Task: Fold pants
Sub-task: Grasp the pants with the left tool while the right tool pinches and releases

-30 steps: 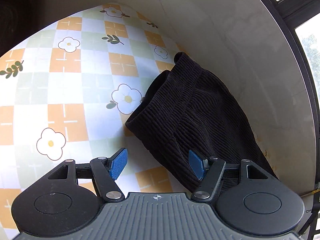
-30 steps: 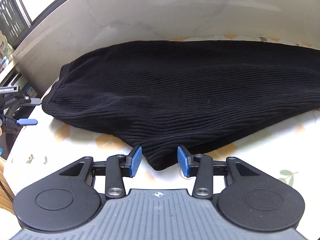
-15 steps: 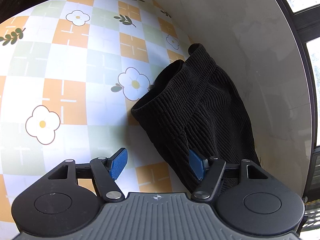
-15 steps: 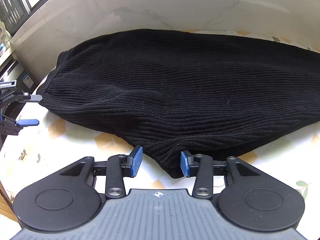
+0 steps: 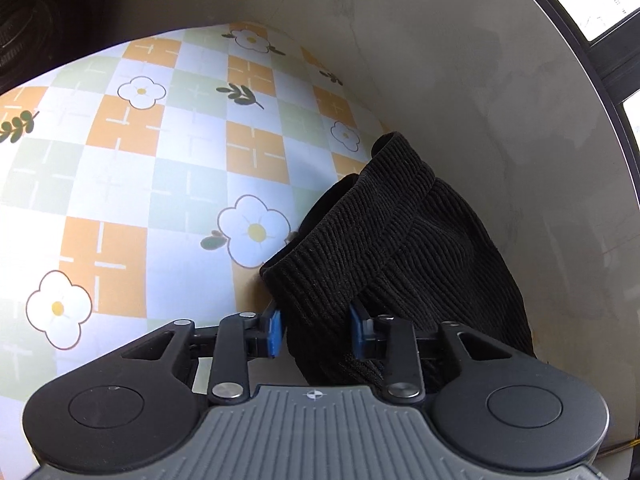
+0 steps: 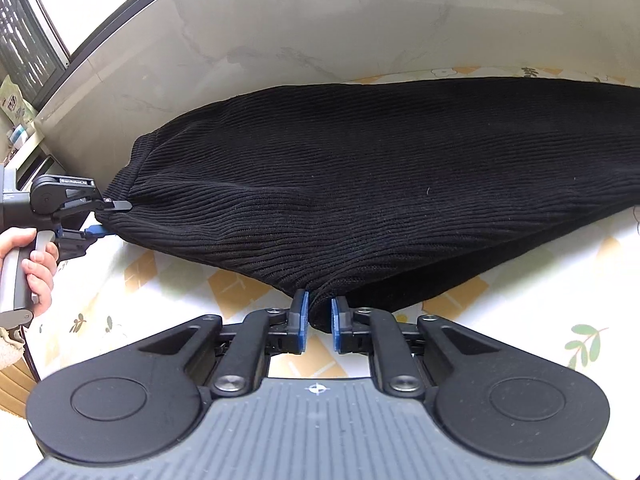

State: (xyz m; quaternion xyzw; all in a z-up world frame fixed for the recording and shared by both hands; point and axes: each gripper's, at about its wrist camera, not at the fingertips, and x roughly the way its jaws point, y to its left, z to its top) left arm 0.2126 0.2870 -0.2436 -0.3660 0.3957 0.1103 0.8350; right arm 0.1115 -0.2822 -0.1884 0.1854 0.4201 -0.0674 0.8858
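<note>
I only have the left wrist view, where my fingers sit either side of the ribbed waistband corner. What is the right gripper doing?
Observer: The right gripper has its fingers pinched on the near edge of the pants, roughly midway along.
Operator: Is the cloth flat between us?
Observer: Mostly. It lies spread on the tablecloth, with a shallow ridge running from the left gripper toward the middle.
Operator: Where do the legs end?
Observer: I cannot tell. They run off the right edge of the right wrist view.
</note>
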